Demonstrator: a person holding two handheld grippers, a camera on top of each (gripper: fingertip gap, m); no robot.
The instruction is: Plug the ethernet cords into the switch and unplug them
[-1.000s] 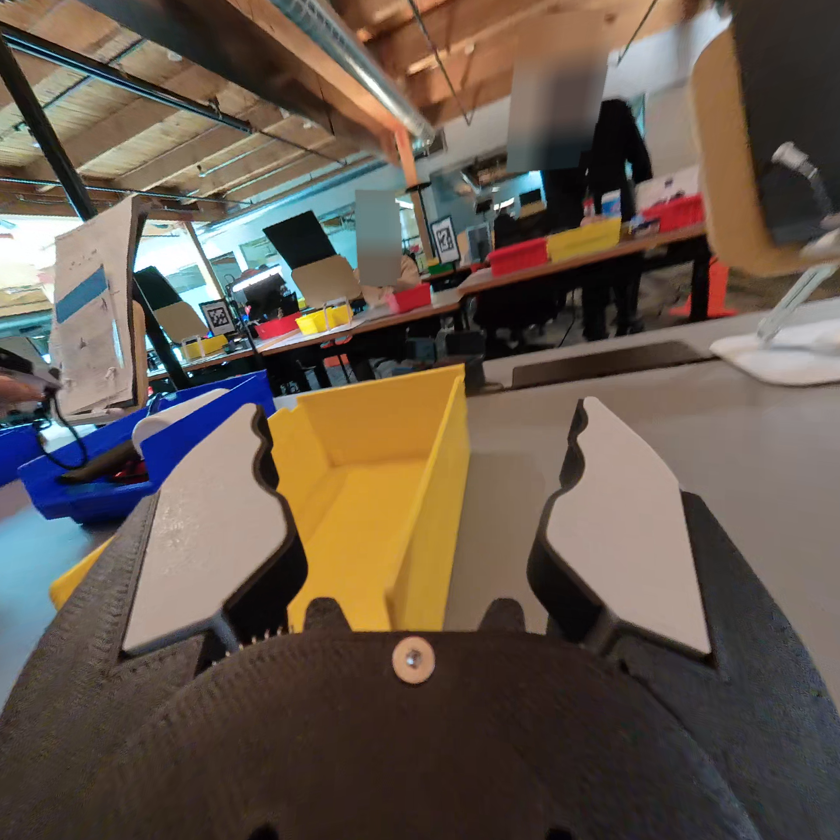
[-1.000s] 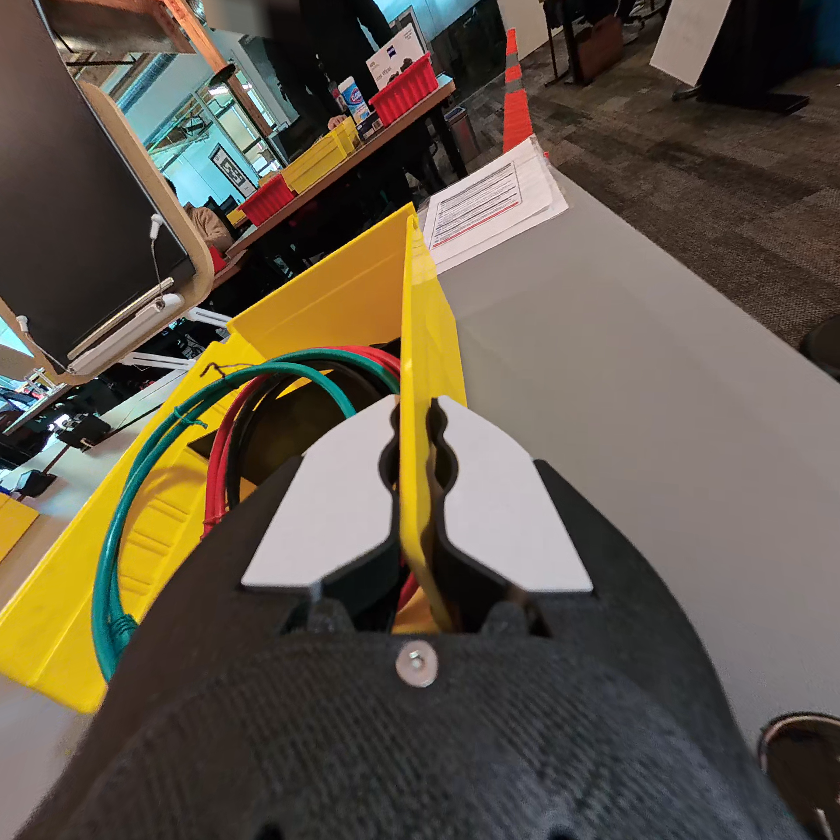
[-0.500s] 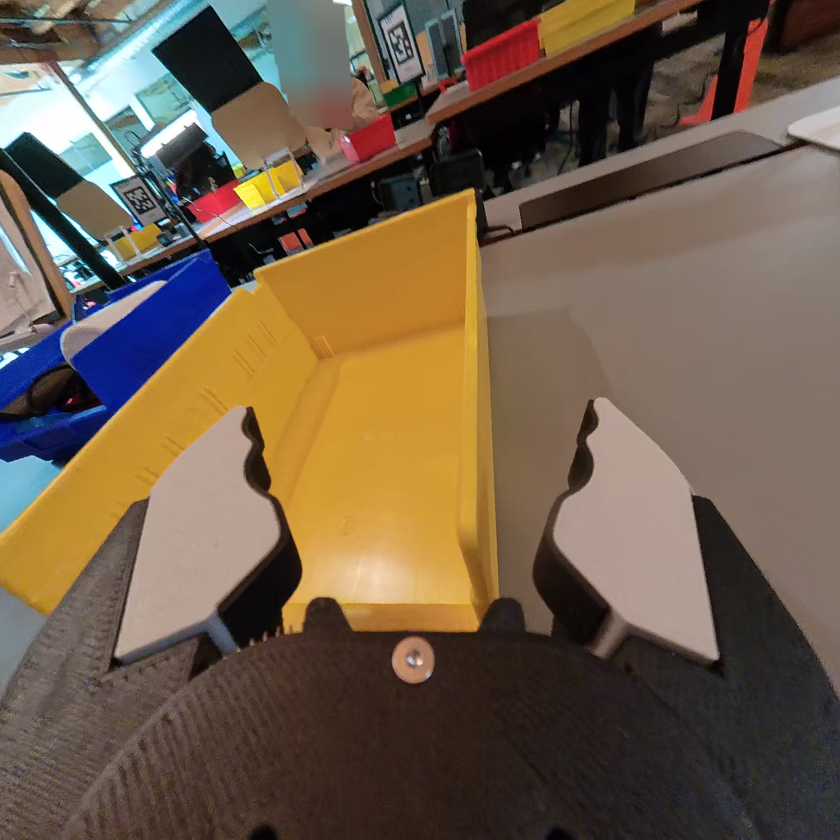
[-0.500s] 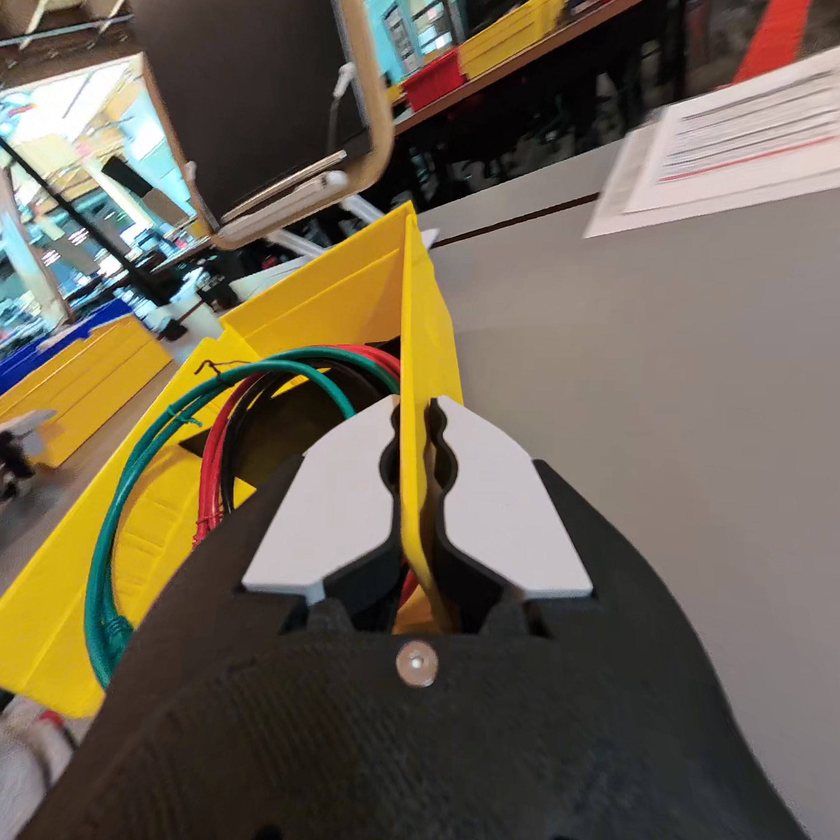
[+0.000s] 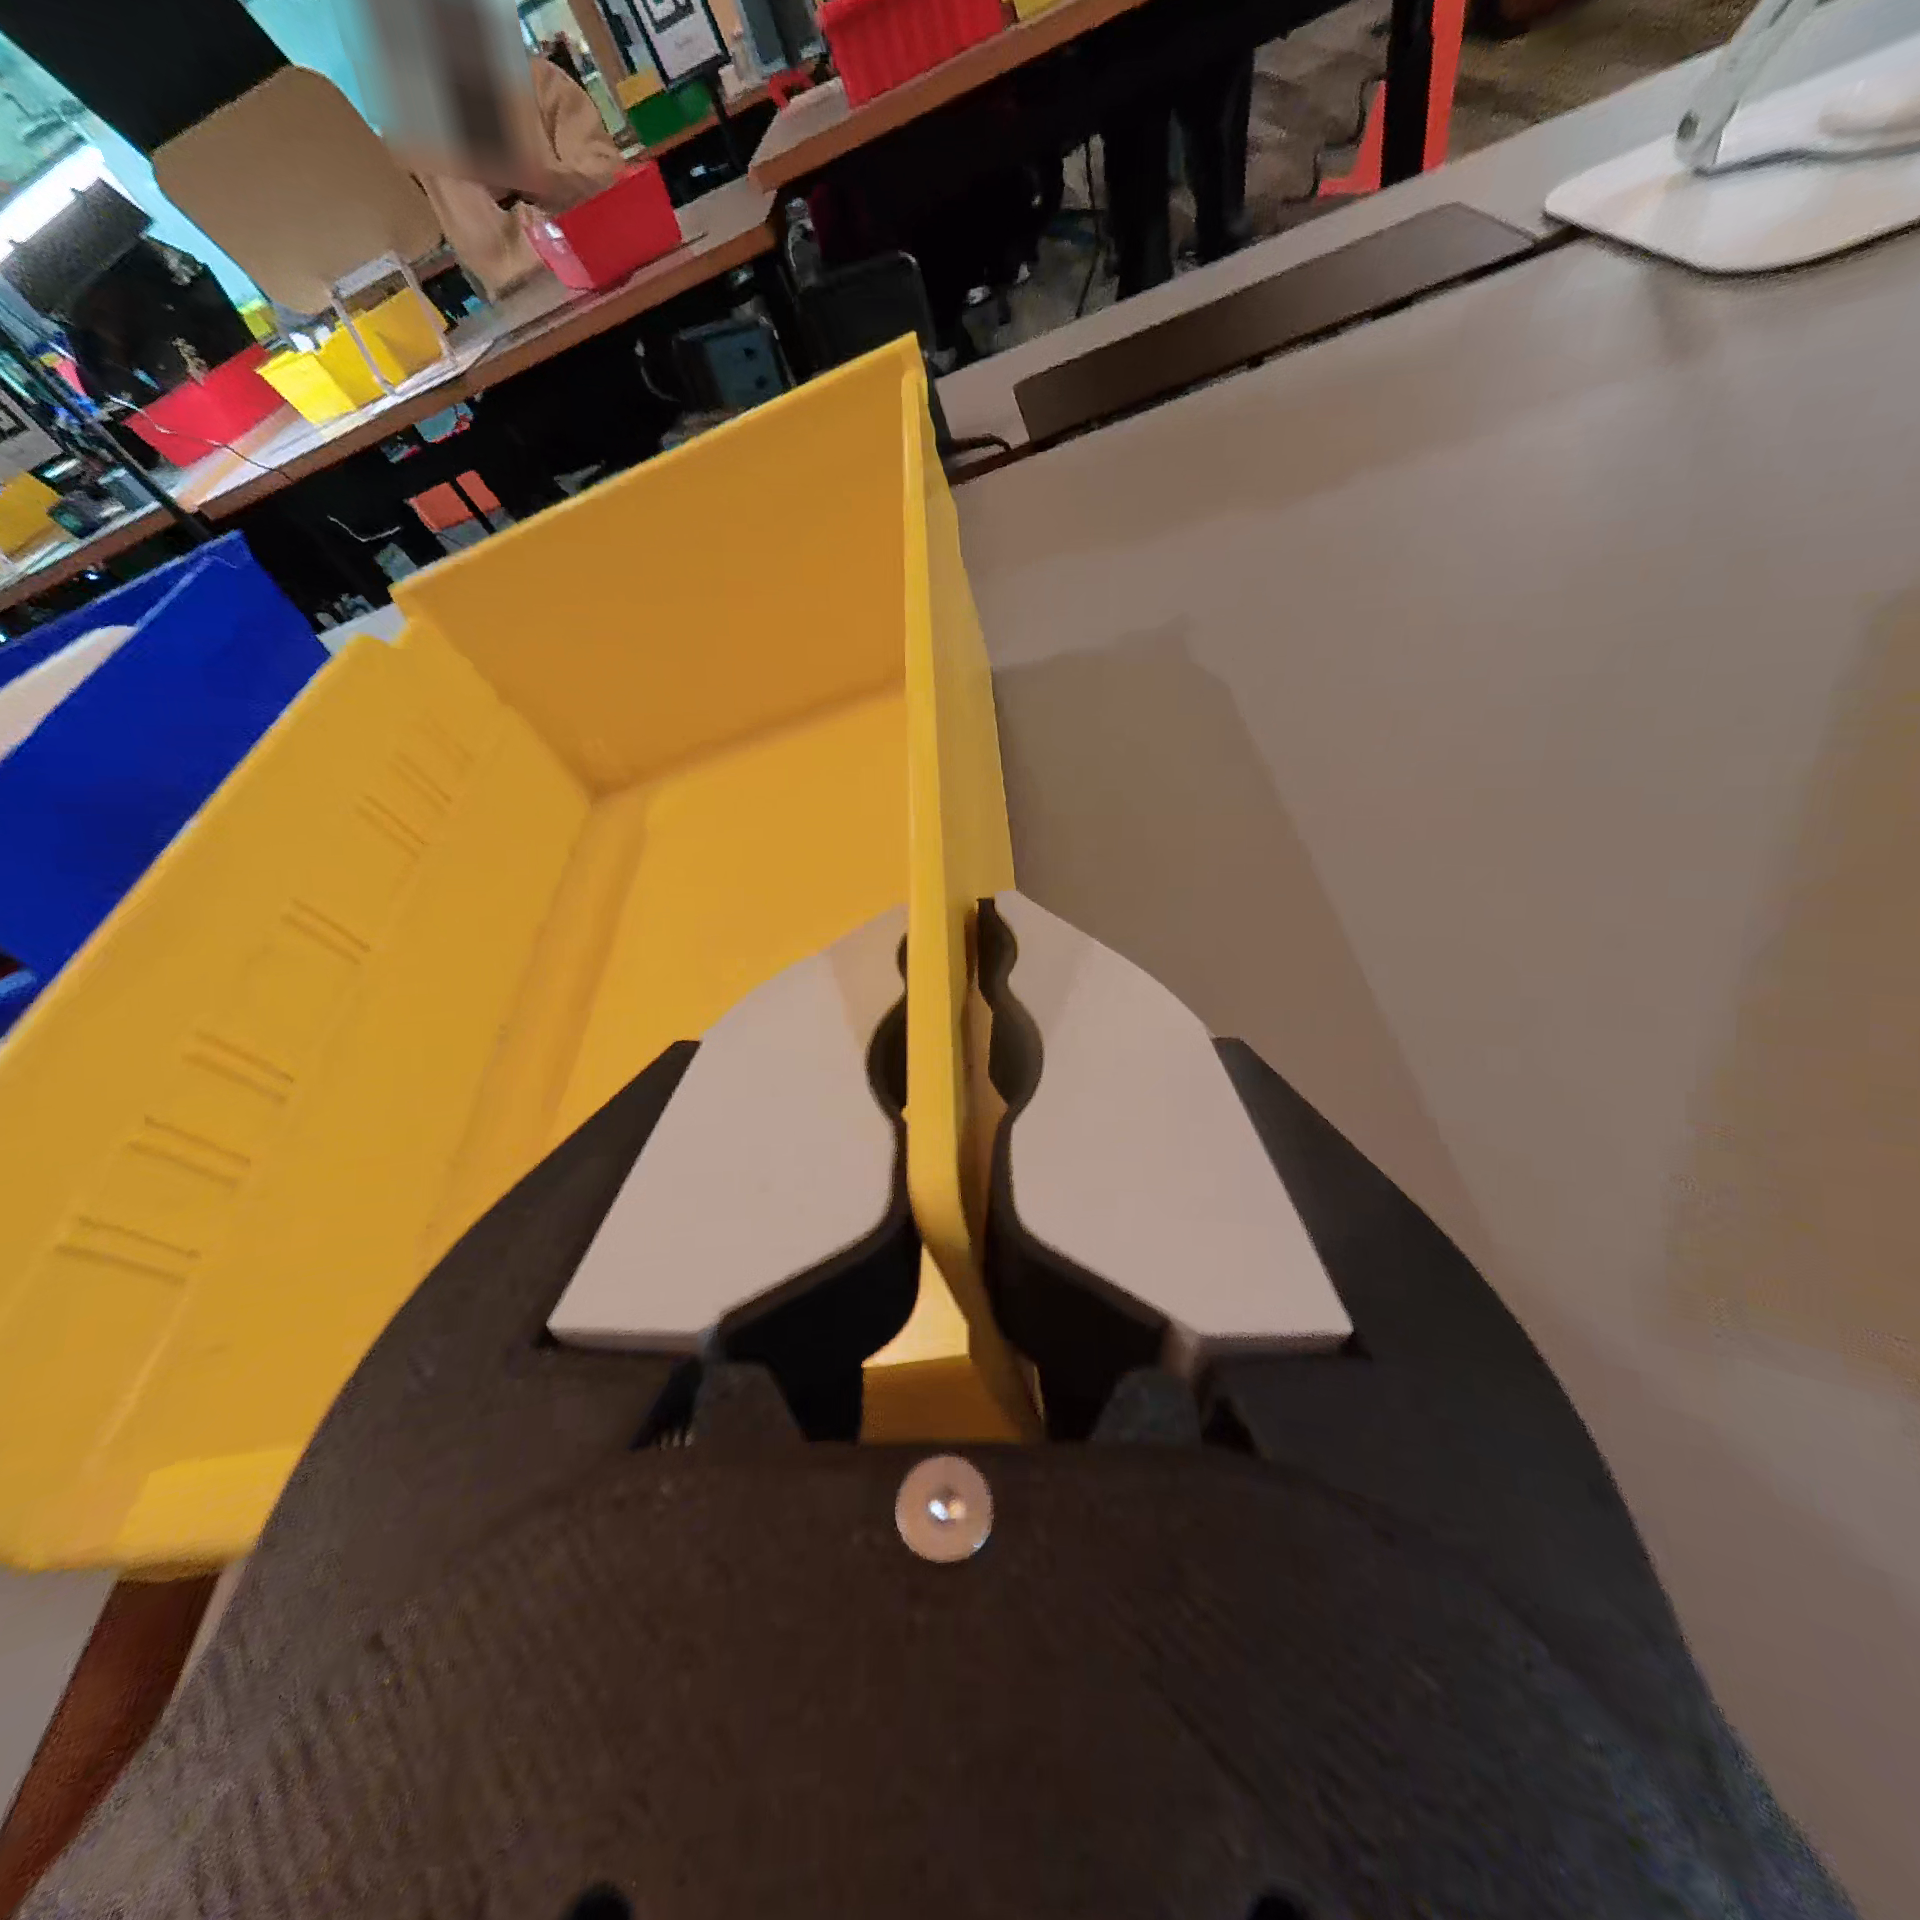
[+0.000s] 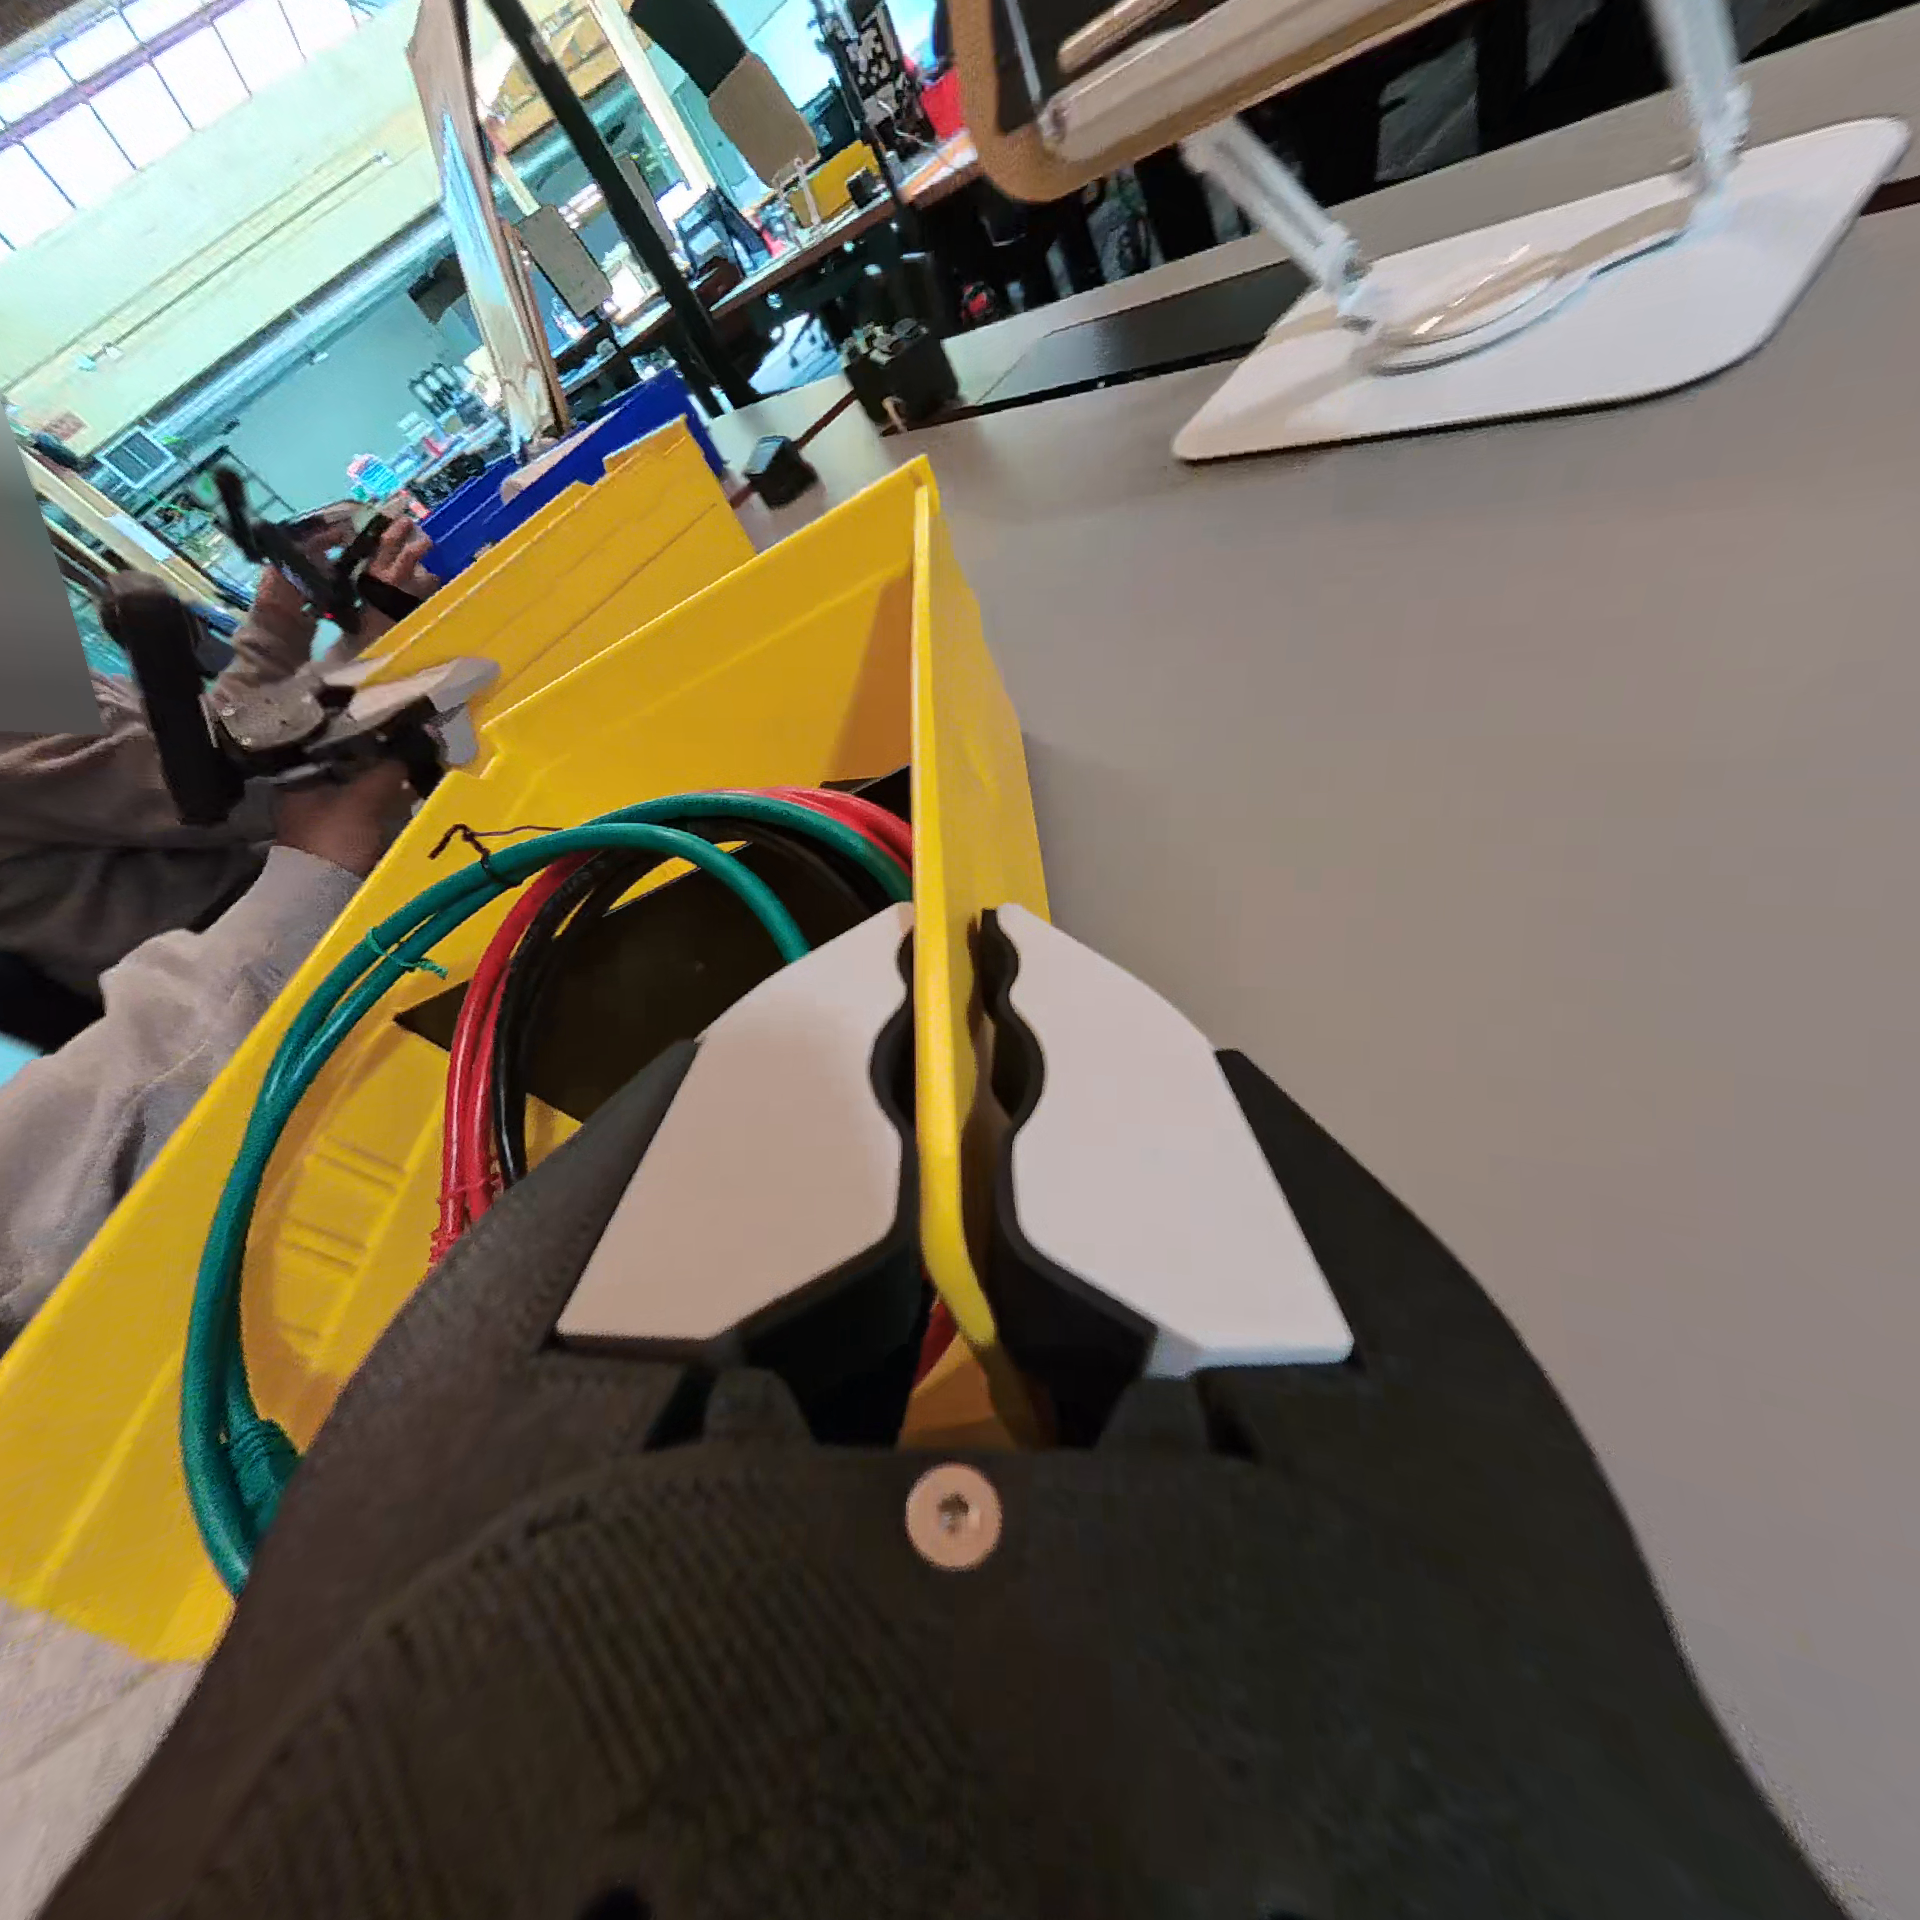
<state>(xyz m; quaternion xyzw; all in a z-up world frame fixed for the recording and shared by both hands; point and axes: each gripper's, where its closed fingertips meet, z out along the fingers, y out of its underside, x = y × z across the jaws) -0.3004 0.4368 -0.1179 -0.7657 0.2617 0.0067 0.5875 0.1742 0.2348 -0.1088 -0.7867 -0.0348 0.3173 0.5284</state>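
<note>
Yellow bin (image 5: 665, 665) wall clamped by left gripper (image 5: 940, 935) | cord bin (image 6: 966, 748) wall clamped by right gripper (image 6: 945, 925) | green (image 6: 312, 1049), red (image 6: 468, 1101), black (image 6: 509, 1049) cords inside | blue bin (image 5: 114, 727) left | stand base (image 6: 1538, 322) on table (image 6: 1455, 831)

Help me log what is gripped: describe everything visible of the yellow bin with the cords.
The yellow bin is glossy, thin-walled plastic, open-topped, with ribbed inner side walls. The right tool is shut on its right wall. Inside lie looped green, red and black cords over something dark. It sits on the grey table.
</note>
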